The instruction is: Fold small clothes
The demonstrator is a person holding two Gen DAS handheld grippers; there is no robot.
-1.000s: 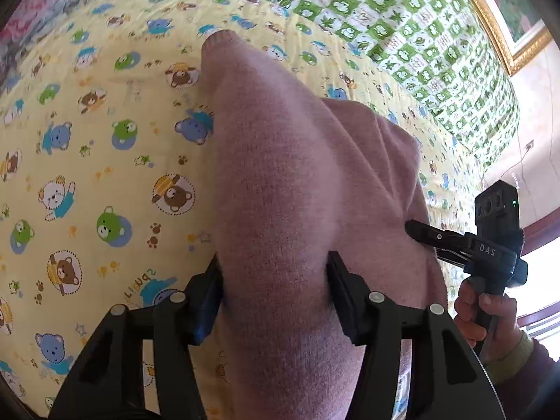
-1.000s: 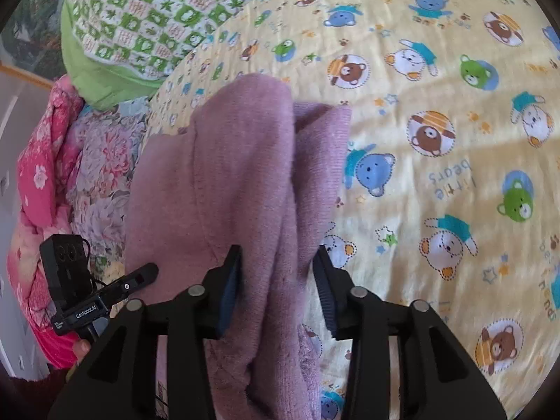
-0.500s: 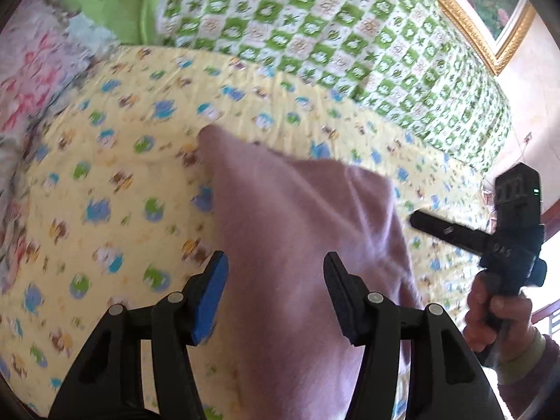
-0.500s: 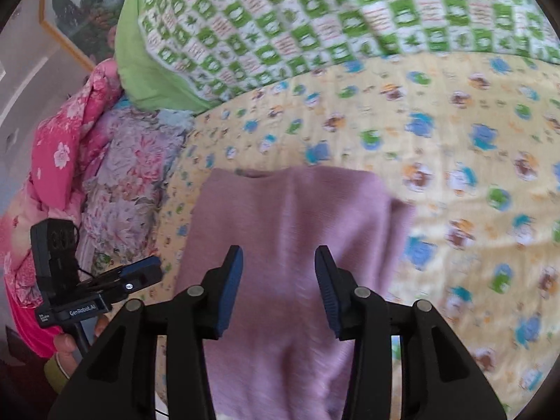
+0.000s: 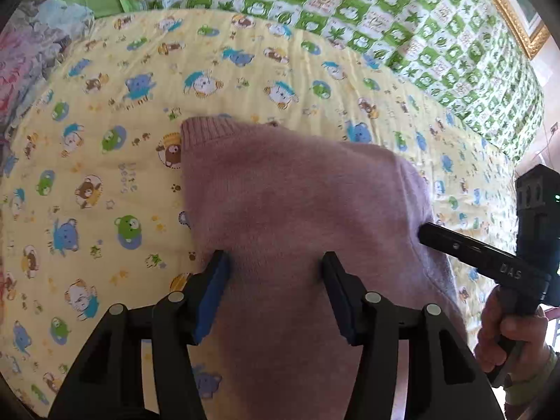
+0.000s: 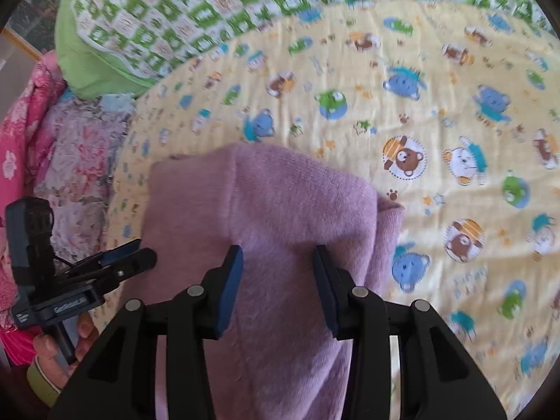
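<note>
Left gripper (image 5: 274,269): jaws set at a medium gap, with the pink sweater (image 5: 290,210) bunched between the two pads and pressed on both sides. Right gripper (image 6: 278,262): jaws narrower, likewise clamped on a fold of the same sweater (image 6: 273,210). The sweater hangs between the two grippers, its far end draped toward the bed. Its ribbed edge (image 5: 206,129) lies at the upper left in the left view. Beneath it lies a yellow bear-print sheet (image 5: 105,140). A green checked quilt (image 5: 385,17) lies beyond. A pink floral blanket (image 6: 24,140) lies bunched at the side.
</note>
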